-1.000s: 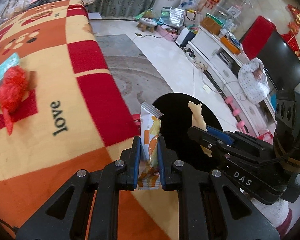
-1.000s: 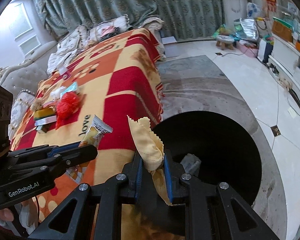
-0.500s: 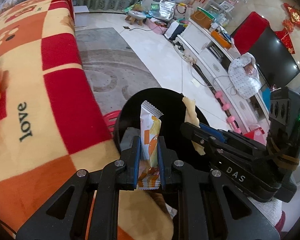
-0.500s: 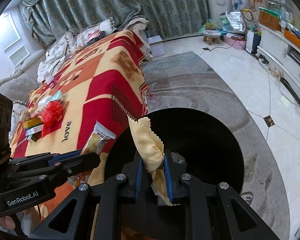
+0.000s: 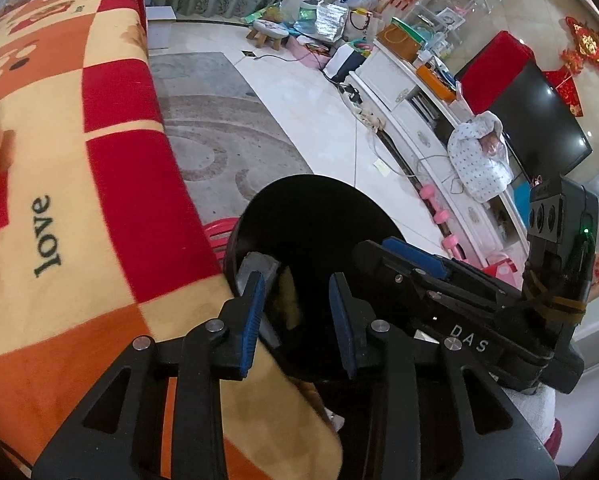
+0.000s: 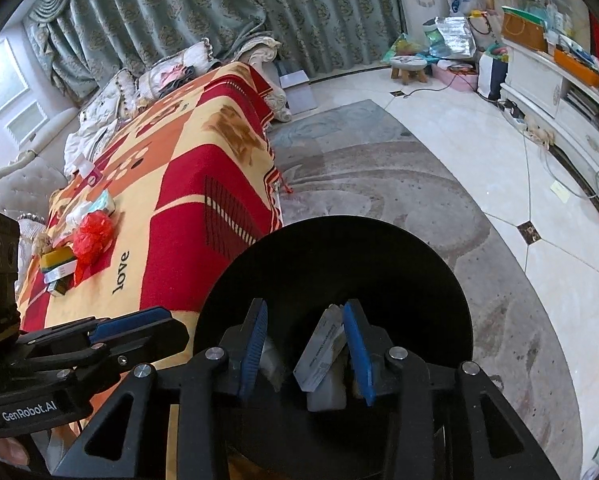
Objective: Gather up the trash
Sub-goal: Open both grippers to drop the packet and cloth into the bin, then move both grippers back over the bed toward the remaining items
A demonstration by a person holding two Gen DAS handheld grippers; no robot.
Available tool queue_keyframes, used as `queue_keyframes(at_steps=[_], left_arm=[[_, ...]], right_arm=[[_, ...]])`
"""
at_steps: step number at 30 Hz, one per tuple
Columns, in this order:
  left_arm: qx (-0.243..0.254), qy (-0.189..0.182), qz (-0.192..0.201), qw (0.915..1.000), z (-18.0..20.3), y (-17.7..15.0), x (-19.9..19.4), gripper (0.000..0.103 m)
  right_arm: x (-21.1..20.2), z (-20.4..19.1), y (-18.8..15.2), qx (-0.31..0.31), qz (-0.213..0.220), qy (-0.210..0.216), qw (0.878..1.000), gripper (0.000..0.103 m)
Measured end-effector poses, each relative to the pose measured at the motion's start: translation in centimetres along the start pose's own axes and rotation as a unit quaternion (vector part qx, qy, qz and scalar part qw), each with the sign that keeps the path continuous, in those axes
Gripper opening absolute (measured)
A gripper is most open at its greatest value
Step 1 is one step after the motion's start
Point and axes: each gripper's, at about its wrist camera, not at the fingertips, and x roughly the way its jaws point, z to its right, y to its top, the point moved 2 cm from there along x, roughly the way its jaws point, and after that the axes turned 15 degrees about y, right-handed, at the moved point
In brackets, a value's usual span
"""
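Observation:
A black round trash bin (image 5: 311,216) stands on the floor beside the blanket-covered table, also in the right wrist view (image 6: 339,256). My left gripper (image 5: 297,300) is open and empty over the bin's mouth; a yellow scrap (image 5: 287,292) shows dimly inside. My right gripper (image 6: 305,326) is open and empty above the bin, with a grey-white packet (image 6: 323,348) lying inside below it. More trash lies on the blanket: a red plastic bag (image 6: 93,234), a yellow box (image 6: 57,258) and several wrappers (image 6: 99,204).
The table has a red, orange and yellow blanket (image 5: 99,184) reading "love". A red stool (image 5: 219,232) sits by the bin. A grey rug (image 6: 379,184), a white TV cabinet (image 5: 419,120) with TV, and pink dumbbells (image 5: 439,216) are around.
Both grippers opened over the bin. The orange snack wrapper left my left gripper and the yellow cloth left my right gripper; both dropped out of sight into the bin.

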Motion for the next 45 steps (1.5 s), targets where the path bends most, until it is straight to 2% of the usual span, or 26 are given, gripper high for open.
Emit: queue_keyframes(at_steps=[6,15,23,29,35,38,42,45], left_arm=[[-0.008,0.033,0.007,0.9994,-2.1,-0.7,-0.8,0.031],[-0.032,0.087,0.016,0.9956,-6.8,-1.9,-2.0,0.031],[-0.086,0.135,0.021,0.9869,-14.2,-3.5,-4.1,0.031],[-0.137,0.177,0.025,0.9744,-21.1,-2.9,-4.5,0.031],[-0.203,0.182,0.043,0.9612,-27.1,-2.3,-4.7,0.031],[-0.230,0.194,0.047,0.9524,-29.9,-3.3,-6.1,0.031],[-0.269,0.221,0.049,0.9363,-34.7,-5.9,-8.6,0.031],[-0.298,0.245,0.054,0.9211,-38.5,-8.2,-10.9,0.031]], right_arm=[[0.5,-0.9,0.0,-0.005,-0.008,0.004,1.000,0.038],[2.3,-4.7,0.1,-0.037,-0.024,0.026,0.999,0.039],[5.6,-9.5,-0.4,-0.075,-0.056,0.056,0.994,0.040],[8.5,-13.8,-0.8,-0.106,-0.083,0.084,0.987,0.040],[10.2,-17.5,-1.2,-0.140,-0.102,0.104,0.979,0.041],[11.1,-19.0,-1.4,-0.155,-0.113,0.109,0.975,0.041],[12.6,-20.4,-1.1,-0.162,-0.121,0.119,0.972,0.041],[14.3,-21.6,-0.3,-0.165,-0.122,0.126,0.970,0.041]])
